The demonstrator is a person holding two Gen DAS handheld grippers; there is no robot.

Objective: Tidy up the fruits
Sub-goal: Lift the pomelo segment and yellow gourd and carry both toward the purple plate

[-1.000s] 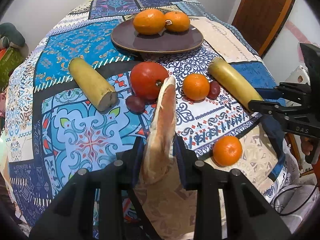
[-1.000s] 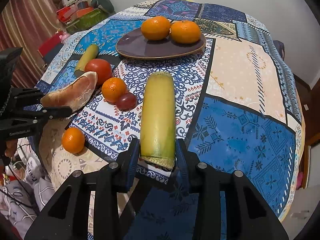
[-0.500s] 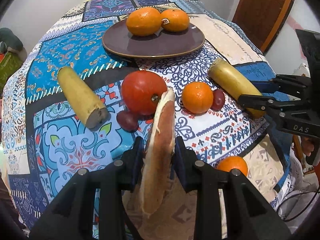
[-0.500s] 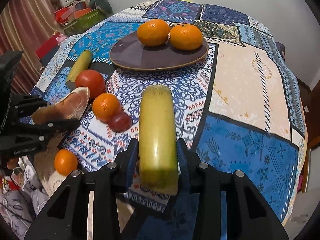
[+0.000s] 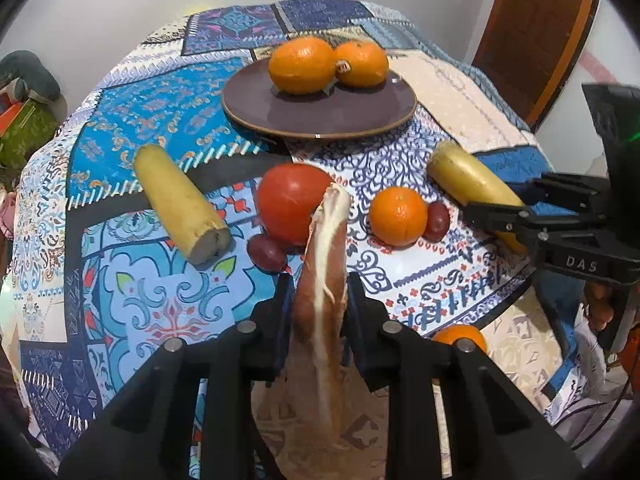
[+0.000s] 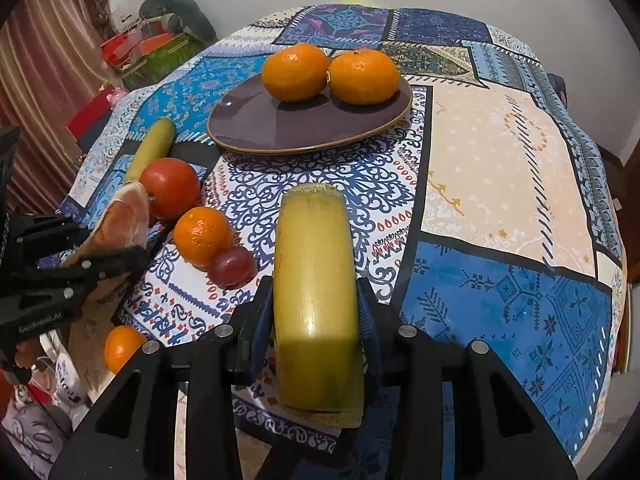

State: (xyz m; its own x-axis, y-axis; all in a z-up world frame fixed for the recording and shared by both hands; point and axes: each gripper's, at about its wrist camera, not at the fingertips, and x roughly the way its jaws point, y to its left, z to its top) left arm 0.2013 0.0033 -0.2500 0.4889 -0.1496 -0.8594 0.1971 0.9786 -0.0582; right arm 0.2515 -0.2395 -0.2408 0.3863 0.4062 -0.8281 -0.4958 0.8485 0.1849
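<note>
Two oranges (image 5: 326, 65) sit on the plate (image 5: 248, 108). My left gripper (image 5: 320, 300) clamps a peel (image 5: 322, 280), jaws just tightening; my right gripper (image 6: 314, 320) clamps a banana chunk (image 6: 314, 280) (plenty left below the plate).

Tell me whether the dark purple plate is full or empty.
Neither: the round dark purple plate holds only two oranges at its far side; the rest is bare.

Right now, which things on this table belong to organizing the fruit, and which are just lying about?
Job:
plate holding two oranges
loose orange
tomato
two grapes
orange at the table edge
yellow piece in right gripper
lying yellow piece

Lying about:
peel-like strip in left gripper
boxes beyond the table
</note>
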